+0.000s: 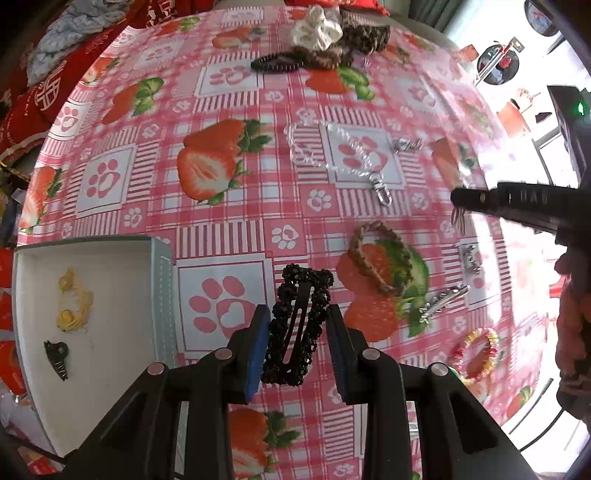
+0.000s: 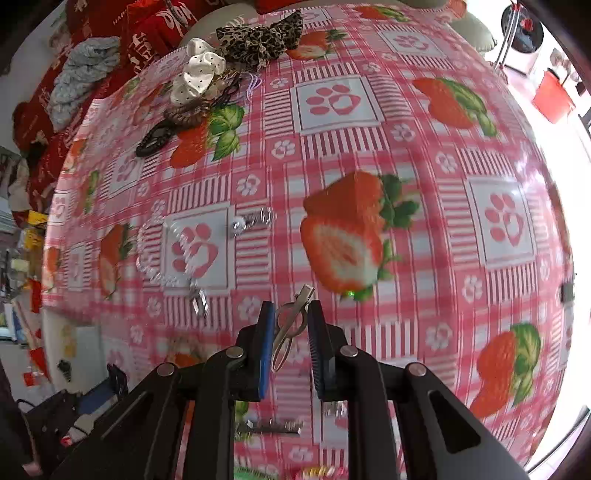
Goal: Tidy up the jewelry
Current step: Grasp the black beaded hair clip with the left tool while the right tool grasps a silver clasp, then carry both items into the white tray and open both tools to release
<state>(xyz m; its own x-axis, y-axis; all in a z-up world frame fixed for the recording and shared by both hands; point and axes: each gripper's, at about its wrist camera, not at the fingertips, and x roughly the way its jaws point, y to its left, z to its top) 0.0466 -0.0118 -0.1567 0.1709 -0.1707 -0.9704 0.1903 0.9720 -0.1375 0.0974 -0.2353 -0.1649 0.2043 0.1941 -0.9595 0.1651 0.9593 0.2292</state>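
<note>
Black beaded snap clip (image 1: 297, 325) sits between the blue pads of the L gripper (image 1: 297, 347), both pads touching its sides, so L claw is closed on it, just above the tablecloth (image 1: 229, 221) near the table's near edge. White box (image 1: 92, 332) at near-left corner, beside the L gripper; inside it a yellow hair piece (image 1: 74, 306) and a small black claw clip (image 1: 57, 358), apart from each other.

R gripper (image 2: 291, 343) grips a silver metal clip (image 2: 290, 328) btwn its pads, clip tilted, tip pointing up-right; held above the cloth toward the table's right side. In the left wrist view the R gripper (image 1: 458, 199) shows from the side w/ sth thin hanging at its tip.

On the cloth, mid-table: clear bead chain (image 1: 332, 155) w/ metal clasp, small silver charm (image 1: 406, 144) just beside it. Nearer the near edge: woven beige bracelet (image 1: 380, 258), silver hairpin (image 1: 443, 301), red-yellow bead bracelet (image 1: 476, 354), all apart. Far edge: white scrunchie (image 1: 316, 29) touching a leopard-print scrunchie (image 1: 364, 35), dark oval clip (image 1: 275, 63) just beside them.
</note>
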